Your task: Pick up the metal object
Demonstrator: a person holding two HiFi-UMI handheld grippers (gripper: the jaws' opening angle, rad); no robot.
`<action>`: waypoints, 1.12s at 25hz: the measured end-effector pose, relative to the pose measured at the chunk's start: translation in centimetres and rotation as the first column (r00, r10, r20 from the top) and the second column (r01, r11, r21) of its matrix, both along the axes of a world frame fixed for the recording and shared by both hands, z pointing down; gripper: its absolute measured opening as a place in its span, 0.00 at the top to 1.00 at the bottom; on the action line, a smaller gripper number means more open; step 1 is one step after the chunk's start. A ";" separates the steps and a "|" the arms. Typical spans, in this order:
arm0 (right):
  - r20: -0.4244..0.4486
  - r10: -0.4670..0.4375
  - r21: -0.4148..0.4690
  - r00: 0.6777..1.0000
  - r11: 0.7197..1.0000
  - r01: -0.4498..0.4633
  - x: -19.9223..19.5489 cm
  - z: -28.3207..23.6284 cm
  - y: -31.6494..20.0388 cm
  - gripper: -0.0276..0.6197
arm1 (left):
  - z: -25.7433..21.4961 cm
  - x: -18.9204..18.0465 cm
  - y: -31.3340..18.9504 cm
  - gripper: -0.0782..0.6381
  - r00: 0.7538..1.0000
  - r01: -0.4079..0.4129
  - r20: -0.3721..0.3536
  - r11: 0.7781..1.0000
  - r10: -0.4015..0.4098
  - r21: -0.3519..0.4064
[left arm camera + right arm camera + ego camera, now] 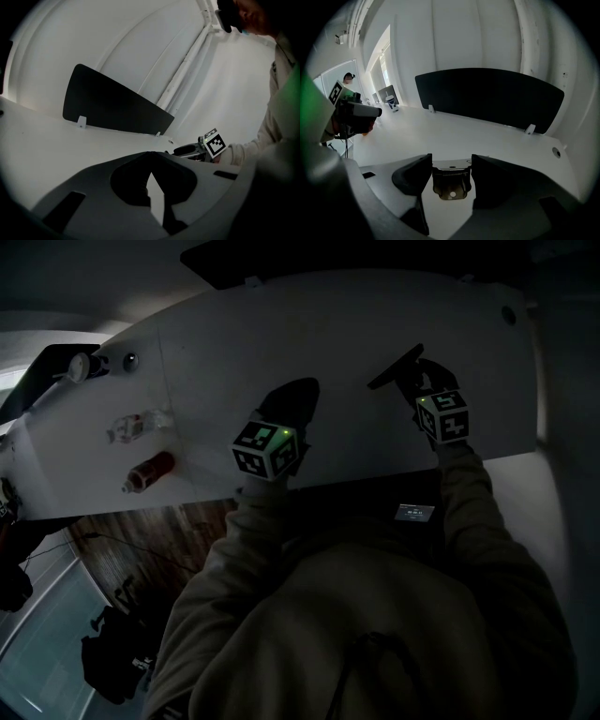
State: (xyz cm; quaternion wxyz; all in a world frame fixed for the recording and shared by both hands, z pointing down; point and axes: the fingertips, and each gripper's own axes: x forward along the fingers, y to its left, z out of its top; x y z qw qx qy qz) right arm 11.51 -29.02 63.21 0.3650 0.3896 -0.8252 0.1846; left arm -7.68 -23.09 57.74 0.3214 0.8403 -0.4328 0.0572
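Note:
A small metal object [451, 183], a bent plate with a spring and a hole, sits between the two dark jaws of my right gripper [451, 171]. Both jaws press against its sides, just above the white table [478, 136]. In the dim head view the right gripper [401, 368] is over the table's right half, and the metal piece cannot be made out there. My left gripper [289, 405] is over the table's middle near the front edge. In its own view the left gripper [151, 161] has its jaw tips together with nothing between them.
A black divider panel [492, 96] stands along the table's far edge. On the left end lie a red cylinder [150, 471], a clear bottle [139, 426] and a white item [82, 367]. A cable hole [507, 313] is at the far right corner. Dark bags [112, 652] lie on the floor.

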 end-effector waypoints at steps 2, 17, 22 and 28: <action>0.009 0.001 0.012 1.000 1.000 -0.001 -0.3 -0.9 -0.2 0.56 | -0.8 -0.4 -0.1 0.89 1.000 0.006 0.003 1.000 -0.006 0.013; 0.062 -0.034 0.131 0.997 0.991 0.026 -2.6 -10.7 -3.0 0.56 | -8.3 -1.9 -1.5 0.89 0.999 0.040 0.020 0.991 -0.043 0.130; 0.089 -0.049 0.181 0.995 0.983 0.032 -3.5 -14.6 -4.1 0.56 | -11.7 -2.6 -2.6 0.89 0.998 0.052 0.028 0.980 -0.058 0.190; 0.126 -0.057 0.243 0.990 0.970 0.025 -4.6 -19.0 -5.0 0.56 | -15.3 -3.2 -3.7 0.89 0.997 0.064 0.030 0.965 -0.074 0.254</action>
